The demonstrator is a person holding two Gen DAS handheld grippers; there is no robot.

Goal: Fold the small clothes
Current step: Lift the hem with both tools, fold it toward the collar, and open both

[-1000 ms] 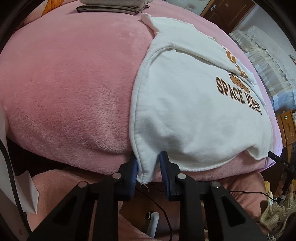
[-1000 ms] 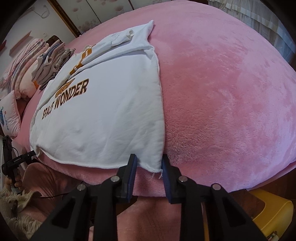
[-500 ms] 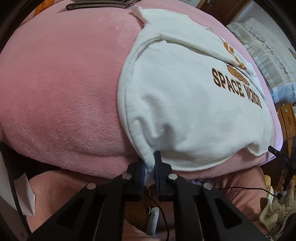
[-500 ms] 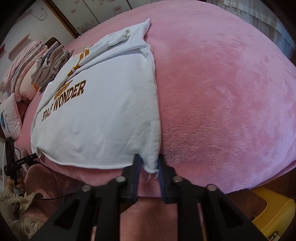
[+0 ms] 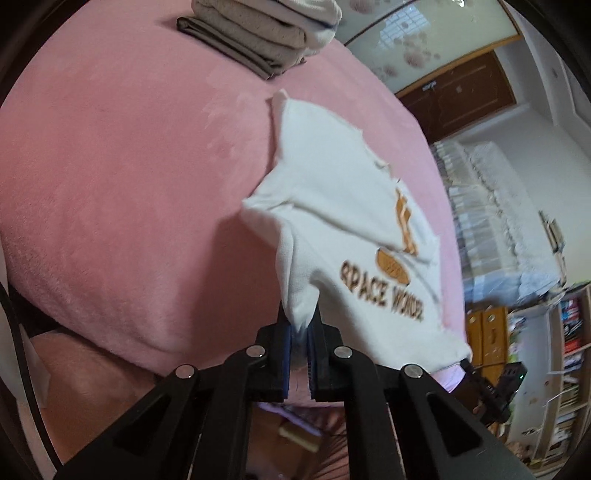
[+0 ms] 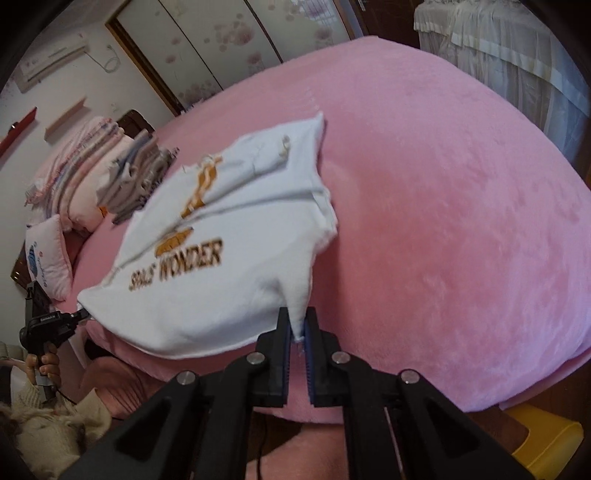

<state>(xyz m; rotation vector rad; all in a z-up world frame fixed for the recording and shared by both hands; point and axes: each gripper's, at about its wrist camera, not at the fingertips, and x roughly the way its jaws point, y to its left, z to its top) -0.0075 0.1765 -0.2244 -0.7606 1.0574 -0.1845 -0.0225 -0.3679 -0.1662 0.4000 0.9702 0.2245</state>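
A small white shirt (image 5: 343, 236) printed "SPACE WONDER" lies on a pink bed (image 5: 110, 166); it also shows in the right wrist view (image 6: 229, 258). My left gripper (image 5: 301, 325) is shut on the shirt's near left hem corner and holds it lifted off the bed. My right gripper (image 6: 298, 325) is shut on the near right hem corner, also lifted. The hem hangs taut between the two grippers. The far part with the folded-in sleeves still rests on the bed (image 6: 443, 221).
A stack of folded clothes (image 5: 266, 33) sits at the far edge of the bed, also in the right wrist view (image 6: 140, 173). Pillows (image 6: 48, 254) lie at the left. A yellow stool (image 6: 546, 439) stands by the bed's near right.
Both grippers closed on the hem corners, then lifted them up and forward. The shirt's near half has risen off the bed.
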